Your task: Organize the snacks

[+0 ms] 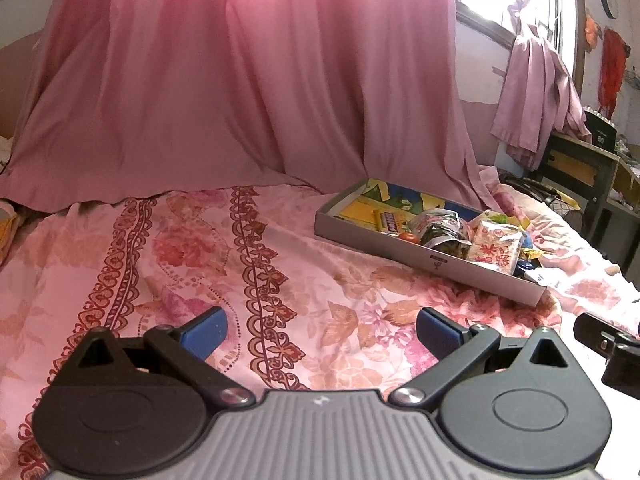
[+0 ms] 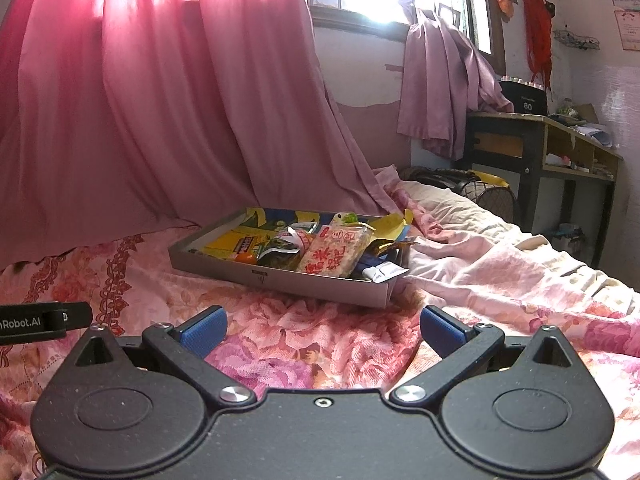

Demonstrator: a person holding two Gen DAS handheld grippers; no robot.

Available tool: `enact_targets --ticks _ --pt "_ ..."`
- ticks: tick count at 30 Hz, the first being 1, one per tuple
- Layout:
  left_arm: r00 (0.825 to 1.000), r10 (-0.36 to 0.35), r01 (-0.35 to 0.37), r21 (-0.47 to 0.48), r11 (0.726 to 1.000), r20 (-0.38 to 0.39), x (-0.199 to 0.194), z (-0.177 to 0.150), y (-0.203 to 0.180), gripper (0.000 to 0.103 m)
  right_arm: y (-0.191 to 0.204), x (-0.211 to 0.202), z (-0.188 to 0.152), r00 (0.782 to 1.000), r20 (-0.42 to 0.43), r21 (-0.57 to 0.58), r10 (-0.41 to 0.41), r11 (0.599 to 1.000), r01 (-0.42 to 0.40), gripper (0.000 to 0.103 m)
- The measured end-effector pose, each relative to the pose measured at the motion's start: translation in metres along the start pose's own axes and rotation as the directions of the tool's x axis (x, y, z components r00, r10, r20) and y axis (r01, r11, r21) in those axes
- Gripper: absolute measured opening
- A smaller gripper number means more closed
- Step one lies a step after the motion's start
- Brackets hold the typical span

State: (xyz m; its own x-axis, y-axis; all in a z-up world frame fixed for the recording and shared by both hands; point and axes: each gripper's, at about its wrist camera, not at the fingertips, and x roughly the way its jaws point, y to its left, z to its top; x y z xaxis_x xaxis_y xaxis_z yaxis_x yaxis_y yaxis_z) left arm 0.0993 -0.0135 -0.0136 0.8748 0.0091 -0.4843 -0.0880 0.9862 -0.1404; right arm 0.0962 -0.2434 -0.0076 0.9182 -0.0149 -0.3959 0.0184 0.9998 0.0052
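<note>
Left wrist view: the left gripper [image 1: 322,334] hovers over the floral bedspread [image 1: 160,264], jaws wide and holding nothing. The grey snack tray [image 1: 424,258] lies ahead to the right, its long axis running diagonally, far-left to near-right.

Right wrist view: the right gripper [image 2: 323,332], jaws wide, faces the tray's [image 2: 280,278] long side; the rice-cake packet [image 2: 336,254] inside points away from the camera, and a pink curtain [image 2: 160,100] hangs behind.

A tray [image 2: 280,276] lies on the bed [image 2: 320,320], with snack packets [image 2: 336,256] inside it. A curtain [image 2: 160,100] hangs behind it. A desk [image 2: 540,136] stands to its right.
</note>
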Motion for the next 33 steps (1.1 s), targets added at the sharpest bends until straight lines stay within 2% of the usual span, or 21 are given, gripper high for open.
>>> enact_targets --ticks 18,25,33 --pt "1.000 0.004 -0.004 0.036 0.999 0.002 -0.005 0.002 -0.008 0.102 0.001 0.001 -0.002 1.000 -0.010 -0.011 0.006 1.000 -0.006 0.102" --pt "0.998 -0.060 0.059 0.038 0.998 0.015 -0.010 0.003 -0.012 0.102 0.001 0.002 -0.002 1.000 -0.011 -0.011 0.006 1.000 -0.006 0.102" --pt "0.998 -0.067 0.065 0.062 0.996 0.021 -0.013 0.003 -0.018 0.102 0.001 0.002 -0.003 1.000 -0.014 -0.013 0.009 1.000 -0.009 0.102"
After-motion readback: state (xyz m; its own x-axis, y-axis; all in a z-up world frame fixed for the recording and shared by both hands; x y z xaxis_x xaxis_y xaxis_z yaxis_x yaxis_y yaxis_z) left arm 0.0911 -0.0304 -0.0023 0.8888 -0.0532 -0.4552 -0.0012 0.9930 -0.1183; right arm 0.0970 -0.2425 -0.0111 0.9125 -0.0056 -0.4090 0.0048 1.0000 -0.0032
